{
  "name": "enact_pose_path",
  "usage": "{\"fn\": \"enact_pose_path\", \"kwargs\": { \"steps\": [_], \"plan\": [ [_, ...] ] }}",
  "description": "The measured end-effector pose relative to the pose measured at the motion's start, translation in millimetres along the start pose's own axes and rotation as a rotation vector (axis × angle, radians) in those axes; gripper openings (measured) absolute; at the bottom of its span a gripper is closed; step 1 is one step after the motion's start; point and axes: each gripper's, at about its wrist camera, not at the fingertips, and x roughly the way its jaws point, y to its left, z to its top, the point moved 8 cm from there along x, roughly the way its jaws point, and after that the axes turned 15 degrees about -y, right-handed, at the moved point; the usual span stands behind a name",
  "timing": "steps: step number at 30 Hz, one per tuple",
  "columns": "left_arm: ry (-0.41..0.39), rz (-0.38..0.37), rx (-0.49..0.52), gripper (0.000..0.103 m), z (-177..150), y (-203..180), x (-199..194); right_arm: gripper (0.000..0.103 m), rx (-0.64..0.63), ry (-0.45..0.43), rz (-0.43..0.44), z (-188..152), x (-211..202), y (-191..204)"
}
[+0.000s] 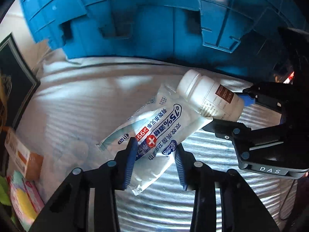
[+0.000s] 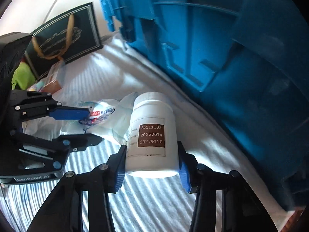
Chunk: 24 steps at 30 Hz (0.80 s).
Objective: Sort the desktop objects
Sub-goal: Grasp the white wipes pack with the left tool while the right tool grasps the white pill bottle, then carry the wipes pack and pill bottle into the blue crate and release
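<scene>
Left wrist view puts the wipes pack (image 1: pixel 154 141) between your left gripper (image 1: pixel 156 164) pads, which have narrowed onto its lower end and pinch it; the pack lies flat on the ribbed white cloth (image 1: pixel 81 100), in front of the blue crate (image 1: pixel 135 19). Its print reads "75%", "99" and "10 pcs" among Chinese characters. The white bottle (image 2: pixel 152 135) lies on its side just beside the pack, its cap end toward the crate, and your right gripper (image 2: pixel 152 166) fingers clamp its base from both sides. The bottle's brown label reads "25111103", "20250614" and "2027年11月". You can read "DAS" on the right gripper's body and "GenRobot.AI" on the left one.

Judging by this, you're early in the sort: both items are gripped but neither is lifted off the cloth, and whether the crate is their destination the views don't settle. Left of the crate, a dark gift bag (image 2: pixel 65 32) and several small boxes (image 1: pixel 25 160) sit at the cloth's edge, seemingly unsorted as well
</scene>
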Motion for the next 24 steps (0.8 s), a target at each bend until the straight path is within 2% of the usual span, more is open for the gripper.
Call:
{"fn": "enact_pose_path", "kwargs": {
  "steps": [2,4,7,11,19,24],
  "plan": [
    [-0.010,0.009,-0.056,0.023,-6,0,-11,0.045,-0.036,-0.001,0.022,0,-5,5],
    [-0.016,0.028,-0.072,0.009,-16,-4,-25,0.045,-0.067,-0.008,0.043,0,-15,11],
    [-0.015,0.060,-0.091,0.009,-33,-18,-45,0.045,-0.087,-0.019,0.067,1,-31,18],
    [-0.030,0.100,-0.116,0.008,-32,-17,-67,0.045,-0.104,-0.031,0.097,0,-53,22],
    [-0.134,0.227,-0.093,0.008,6,-25,-127,0.045,-0.163,-0.142,0.137,25,-123,34],
    [-0.251,0.303,-0.072,0.008,42,-30,-173,0.045,-0.186,-0.260,0.154,54,-178,39]
  ]
}}
